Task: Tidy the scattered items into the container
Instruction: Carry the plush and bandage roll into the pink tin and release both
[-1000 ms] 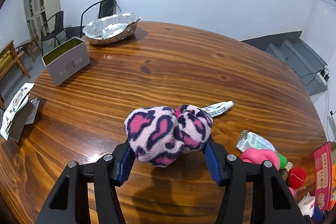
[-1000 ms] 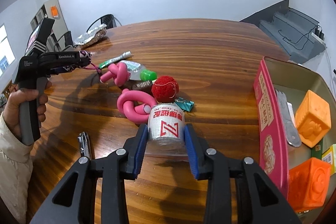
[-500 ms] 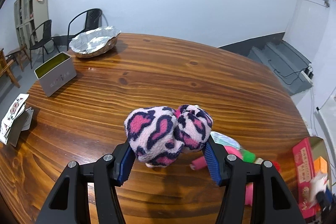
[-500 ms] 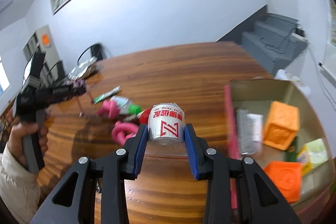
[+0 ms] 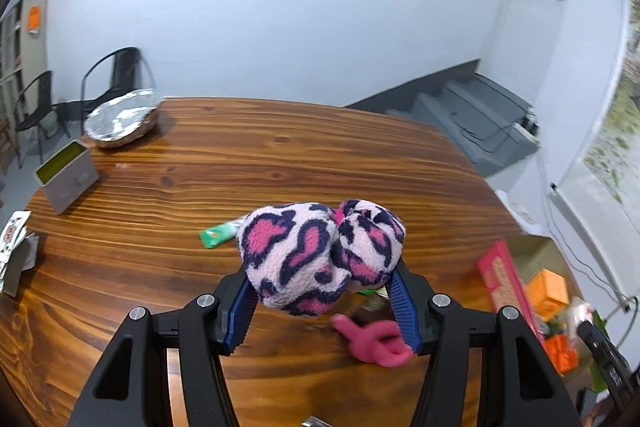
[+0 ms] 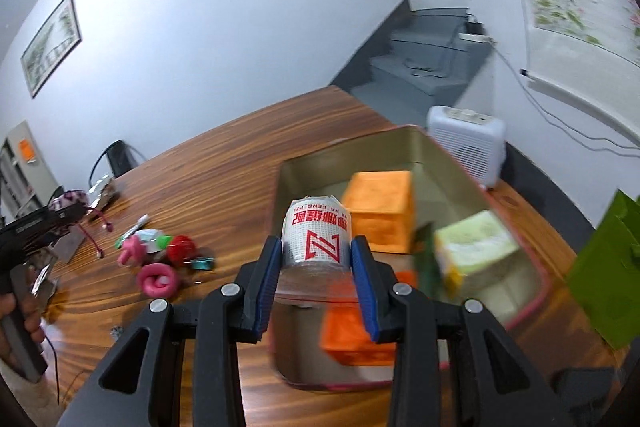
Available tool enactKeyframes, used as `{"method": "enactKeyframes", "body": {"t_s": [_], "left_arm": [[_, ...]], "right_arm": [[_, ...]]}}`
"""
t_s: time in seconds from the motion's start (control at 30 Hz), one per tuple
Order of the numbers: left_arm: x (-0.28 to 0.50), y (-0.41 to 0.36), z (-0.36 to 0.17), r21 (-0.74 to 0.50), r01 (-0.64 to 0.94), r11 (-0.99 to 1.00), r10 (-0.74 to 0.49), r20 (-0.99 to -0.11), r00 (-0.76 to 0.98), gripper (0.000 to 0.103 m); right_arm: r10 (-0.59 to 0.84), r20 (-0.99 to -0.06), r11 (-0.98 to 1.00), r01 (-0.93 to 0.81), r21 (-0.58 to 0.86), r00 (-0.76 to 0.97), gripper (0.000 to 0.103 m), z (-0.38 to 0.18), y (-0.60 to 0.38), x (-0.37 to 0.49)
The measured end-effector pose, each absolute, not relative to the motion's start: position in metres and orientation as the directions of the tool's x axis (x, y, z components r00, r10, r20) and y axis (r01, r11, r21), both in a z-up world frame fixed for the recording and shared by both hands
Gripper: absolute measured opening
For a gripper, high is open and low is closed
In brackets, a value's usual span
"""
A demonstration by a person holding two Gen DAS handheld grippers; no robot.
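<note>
My left gripper (image 5: 320, 303) is shut on a pink leopard-print plush scrunchie (image 5: 320, 259) and holds it above the wooden table (image 5: 240, 155). My right gripper (image 6: 318, 279) is shut on a white roll with red print (image 6: 317, 237) and holds it over the near-left part of the open tin container (image 6: 384, 143). The container holds orange cubes (image 6: 380, 207) and a pale green box (image 6: 476, 247); it also shows in the left wrist view (image 5: 504, 283). Loose pink foam twists (image 6: 158, 277), a red pompom (image 6: 183, 246) and a green tube (image 5: 218, 235) lie on the table.
A foil-lined basket (image 5: 120, 117) and a grey open box (image 5: 66, 177) stand at the far left. Cards (image 5: 10, 247) lie at the left edge. A white heater (image 6: 464, 143) stands beyond the container and a green bag (image 6: 608, 267) to its right.
My right gripper has swung right with the roll, from above the loose items to over the container. My left gripper has turned right with the scrunchie, bringing the container into its view.
</note>
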State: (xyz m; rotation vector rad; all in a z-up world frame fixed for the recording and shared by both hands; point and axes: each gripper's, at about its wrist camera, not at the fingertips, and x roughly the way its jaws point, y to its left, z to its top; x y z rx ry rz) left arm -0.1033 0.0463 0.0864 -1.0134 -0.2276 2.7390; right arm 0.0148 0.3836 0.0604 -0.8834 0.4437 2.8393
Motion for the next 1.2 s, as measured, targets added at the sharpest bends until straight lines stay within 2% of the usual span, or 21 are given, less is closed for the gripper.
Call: {"method": "enactKeyframes", "body": {"t_s": [0.33, 0.53, 0.7, 0.83, 1.2], "left_arm": [[-0.091, 0.069, 0.091, -0.209, -0.212, -0.955, 0.297, -0.616, -0.73, 0.061], [-0.095, 0.07, 0.086, -0.215, -0.211, -0.954, 0.3, -0.63, -0.716, 0.061], [-0.093, 0.073, 0.086, -0.209, -0.222, -0.952, 0.305, -0.627, -0.717, 0.061], [-0.088, 0.081, 0.086, -0.204, -0.238, -0.95, 0.313, -0.628, -0.713, 0.061], [-0.069, 0.137, 0.092, -0.214, -0.333, -0.918, 0.391, -0.62, -0.68, 0.061]], "right_arm": [[0.117, -0.667, -0.946, -0.286, 0.15, -0.736, 0.039, 0.057, 0.392, -0.019], [0.102, -0.697, -0.937, -0.304, 0.172, -0.71, 0.039, 0.048, 0.402, -0.049], [0.096, -0.663, -0.927, -0.31, 0.212, -0.743, 0.04, 0.047, 0.411, -0.045], [0.116, -0.611, -0.917, -0.321, 0.237, -0.783, 0.054, 0.06, 0.413, -0.028], [0.261, -0.519, -0.866, -0.435, 0.247, -0.814, 0.064, 0.082, 0.426, 0.018]]}}
